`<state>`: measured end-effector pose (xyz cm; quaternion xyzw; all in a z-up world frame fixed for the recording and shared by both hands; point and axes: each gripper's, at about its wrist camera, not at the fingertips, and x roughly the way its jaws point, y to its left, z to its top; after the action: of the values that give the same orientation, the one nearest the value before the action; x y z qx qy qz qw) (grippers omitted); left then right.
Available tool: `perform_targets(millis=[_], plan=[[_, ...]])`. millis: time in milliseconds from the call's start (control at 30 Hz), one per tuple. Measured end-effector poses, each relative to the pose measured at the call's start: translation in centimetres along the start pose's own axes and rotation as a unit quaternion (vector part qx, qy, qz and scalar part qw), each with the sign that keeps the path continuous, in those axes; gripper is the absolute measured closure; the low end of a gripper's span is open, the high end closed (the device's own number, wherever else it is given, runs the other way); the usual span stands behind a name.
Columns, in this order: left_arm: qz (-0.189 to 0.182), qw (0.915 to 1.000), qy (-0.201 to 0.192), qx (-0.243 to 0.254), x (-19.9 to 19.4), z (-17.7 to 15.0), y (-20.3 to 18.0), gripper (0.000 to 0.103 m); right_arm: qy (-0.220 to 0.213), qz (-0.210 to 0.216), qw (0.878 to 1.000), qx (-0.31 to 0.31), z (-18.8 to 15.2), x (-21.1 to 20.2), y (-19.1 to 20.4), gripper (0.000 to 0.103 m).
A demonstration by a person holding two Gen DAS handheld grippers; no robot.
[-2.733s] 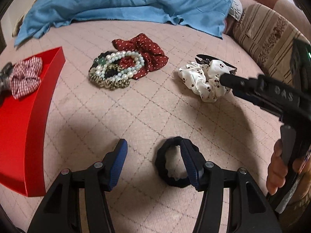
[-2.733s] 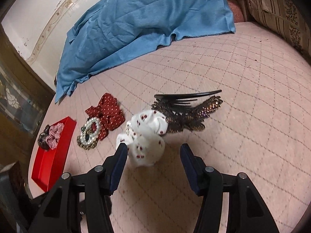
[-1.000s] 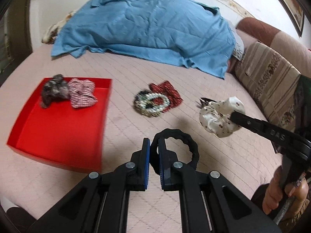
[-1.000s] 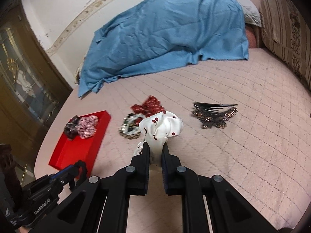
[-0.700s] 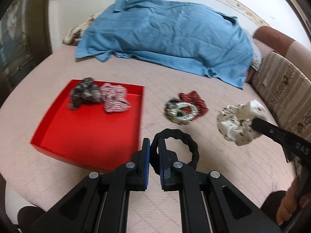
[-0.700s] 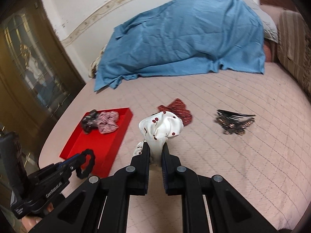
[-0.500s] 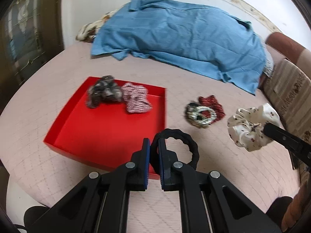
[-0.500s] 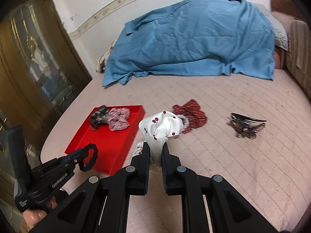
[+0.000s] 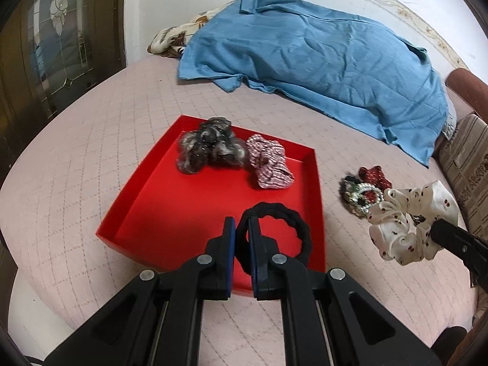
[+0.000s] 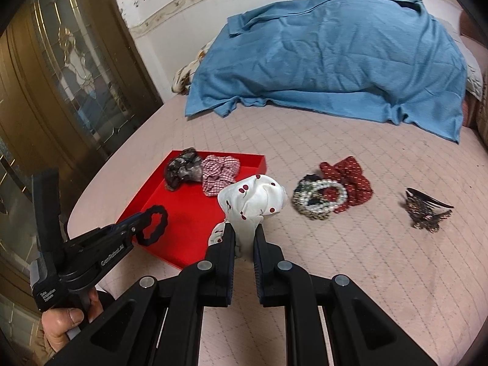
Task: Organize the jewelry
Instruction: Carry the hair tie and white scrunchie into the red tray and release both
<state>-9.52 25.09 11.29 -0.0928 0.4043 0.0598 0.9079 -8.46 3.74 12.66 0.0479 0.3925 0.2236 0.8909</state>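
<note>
Pink quilted bed (image 9: 91, 140) carries a red tray (image 9: 134, 195) for hair things. Left tool (image 9: 241, 245) pinches the black hair tie (image 9: 300, 228) over the tray, ready to drop it. Right tool (image 10: 244, 244) squeezes the white cherry scrunchie (image 10: 253, 198) beside it, probably next.

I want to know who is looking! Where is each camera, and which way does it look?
Left wrist: on the left claw, facing the red tray; its black hair tie shows.
Right wrist: on the right claw, facing the bed; its white cherry scrunchie and the person's left hand show.
Both see the tray, both claws and the blue blanket.
</note>
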Motion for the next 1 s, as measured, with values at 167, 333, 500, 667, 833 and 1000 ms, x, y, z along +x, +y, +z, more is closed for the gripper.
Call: perform_targets(millis=[167, 333, 500, 667, 833, 1000], plan=[[0.01, 0.9999, -0.004, 0.002, 1.2, 1.0, 0.9, 0.095, 0.012, 0.007, 1.0, -0.012, 0.5, 1.6, 1.5, 0.091], [0.02, 0.9998, -0.004, 0.007, 2.4, 1.9, 2.0, 0.095, 0.02, 0.013, 0.999, -0.022, 1.1, 3.1, 2.9, 0.091], [0.037, 0.999, -0.002, 0.024, 3.8, 2.9, 3.2, 0.095, 0.025, 0.025, 0.999, -0.025, 1.7, 4.6, 3.8, 0.091], [0.05, 0.9984, -0.002, 0.028, 5.0, 3.8, 4.6, 0.095, 0.039, 0.033, 0.999, -0.019, 2.0, 6.7, 4.3, 0.091], [0.05, 0.9986, 0.007, 0.017, 6.2, 3.4, 6.2, 0.095, 0.046, 0.036, 0.998, -0.011, 2.4, 8.4, 4.5, 0.091], [0.038, 0.9989, 0.026, 0.003, 7.4, 3.1, 7.4, 0.095, 0.057, 0.043, 0.997, 0.001, 2.7, 10.4, 4.5, 0.091]])
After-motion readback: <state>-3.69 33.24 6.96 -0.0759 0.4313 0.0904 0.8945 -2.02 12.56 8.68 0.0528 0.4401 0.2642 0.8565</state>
